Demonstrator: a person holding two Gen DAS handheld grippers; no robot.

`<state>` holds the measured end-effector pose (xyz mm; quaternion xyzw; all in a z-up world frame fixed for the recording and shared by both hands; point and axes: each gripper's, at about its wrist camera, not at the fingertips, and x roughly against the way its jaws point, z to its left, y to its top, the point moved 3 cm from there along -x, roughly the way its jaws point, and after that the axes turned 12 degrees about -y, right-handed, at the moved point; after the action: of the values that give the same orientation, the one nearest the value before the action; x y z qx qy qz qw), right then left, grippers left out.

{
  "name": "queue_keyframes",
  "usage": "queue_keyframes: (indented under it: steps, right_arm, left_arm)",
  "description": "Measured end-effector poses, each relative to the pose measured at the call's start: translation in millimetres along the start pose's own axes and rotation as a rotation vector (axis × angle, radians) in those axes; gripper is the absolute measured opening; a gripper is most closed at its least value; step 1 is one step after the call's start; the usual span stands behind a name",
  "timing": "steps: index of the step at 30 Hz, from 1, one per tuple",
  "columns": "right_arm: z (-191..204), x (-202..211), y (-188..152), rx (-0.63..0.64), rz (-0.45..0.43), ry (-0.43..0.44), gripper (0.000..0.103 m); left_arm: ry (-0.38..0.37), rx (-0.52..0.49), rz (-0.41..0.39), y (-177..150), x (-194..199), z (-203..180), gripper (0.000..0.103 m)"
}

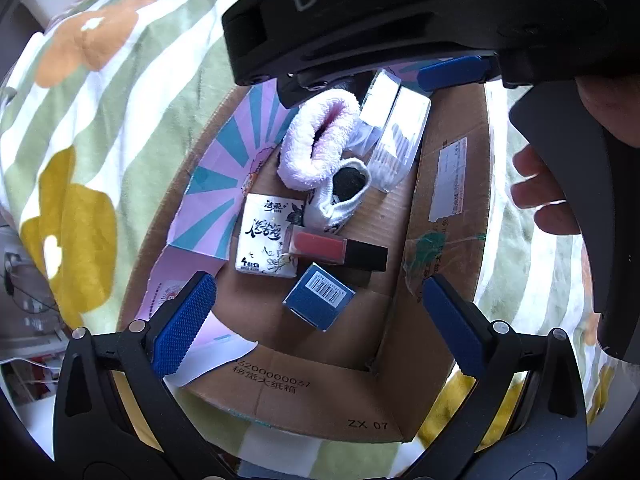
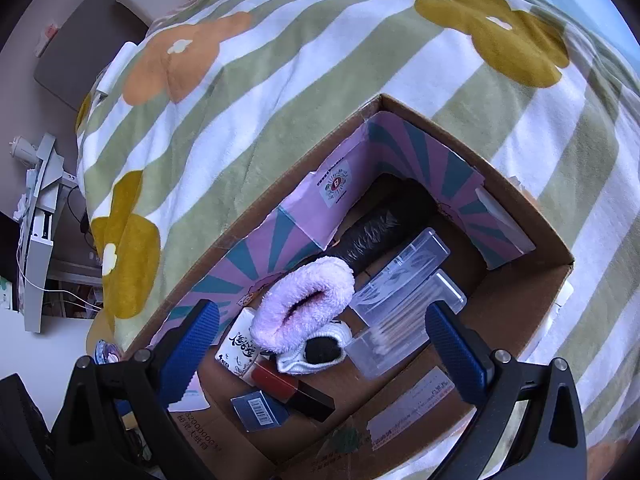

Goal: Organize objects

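Note:
An open cardboard box (image 1: 448, 208) lies on a bed and holds the objects. Inside are a rolled pink fluffy cloth (image 1: 316, 140), a white sock (image 1: 340, 200), a tissue pack (image 1: 264, 236), a red lip gloss with a black cap (image 1: 336, 248), a small blue box (image 1: 320, 296) and clear swab cases (image 1: 400, 140). My left gripper (image 1: 318, 284) hangs open above the blue box, with nothing between its pads. My right gripper (image 2: 322, 308) is open over the pink cloth (image 2: 304, 304) and swab case (image 2: 400, 332), touching neither. Its black body fills the top of the left wrist view.
A green-and-white striped blanket (image 2: 280, 80) with flower prints surrounds the box. A pink and teal paper liner (image 2: 420, 160) stands along the box's walls. A black wrapped item (image 2: 376, 228) lies at the far end. A hand (image 1: 536, 196) holds the right gripper. White shelving (image 2: 40, 208) stands beside the bed.

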<state>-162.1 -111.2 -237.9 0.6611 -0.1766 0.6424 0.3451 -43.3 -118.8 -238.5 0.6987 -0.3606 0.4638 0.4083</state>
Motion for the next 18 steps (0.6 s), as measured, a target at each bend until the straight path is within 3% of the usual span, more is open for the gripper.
queue_keyframes:
  steps: [8, 18]
  right_arm:
    - [-1, 36, -10, -0.026, -0.058, -0.028, 0.103]
    - [-16, 117, -47, -0.1, -0.111, -0.105, 0.103]
  left_arm:
    - [0.003, -0.037, -0.048, 2, 26, -5, 0.103]
    - [-0.068, -0.091, -0.089, -4, 79, -27, 0.103]
